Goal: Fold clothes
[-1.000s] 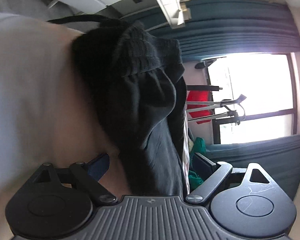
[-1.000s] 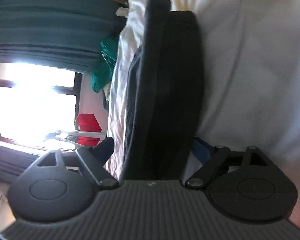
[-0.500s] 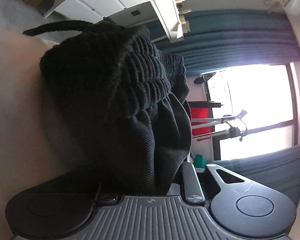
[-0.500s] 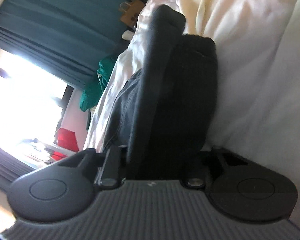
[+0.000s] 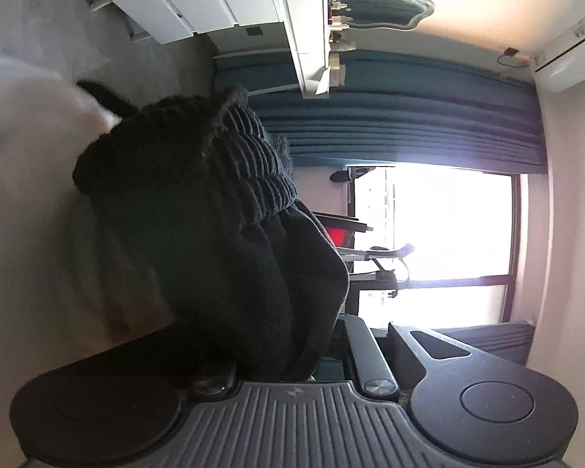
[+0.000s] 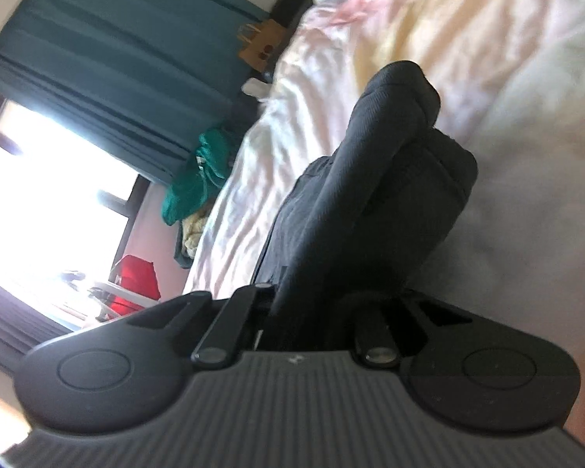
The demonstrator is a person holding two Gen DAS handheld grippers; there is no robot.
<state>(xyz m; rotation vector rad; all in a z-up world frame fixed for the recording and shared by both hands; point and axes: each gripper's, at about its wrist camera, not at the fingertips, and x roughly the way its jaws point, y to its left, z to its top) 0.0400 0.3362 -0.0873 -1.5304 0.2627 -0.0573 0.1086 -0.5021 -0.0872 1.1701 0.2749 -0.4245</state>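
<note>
Both wrist views are rolled sideways. A black garment (image 5: 214, 241) with a ribbed elastic waistband fills the middle of the left wrist view, bunched against the pale bed sheet (image 5: 31, 202). My left gripper (image 5: 277, 355) is shut on the garment's edge; cloth hides its fingertips. In the right wrist view the same black garment (image 6: 390, 179) stands as a folded double layer over the white bedding (image 6: 526, 124). My right gripper (image 6: 304, 308) is shut on the lower end of that fold, fingers drawn in close around it.
A bright window (image 5: 440, 241) with teal curtains (image 5: 390, 117) lies beyond the bed. White drawers (image 5: 199, 4) and an air conditioner (image 5: 565, 58) line the walls. Green clothes (image 6: 199, 171), a red object (image 6: 136, 280) and a paper bag (image 6: 261, 43) lie near the bed's far side.
Both grippers went from open to shut on the black garment. Both have since lifted and tilted, bringing more of the room and bedding into sight.
</note>
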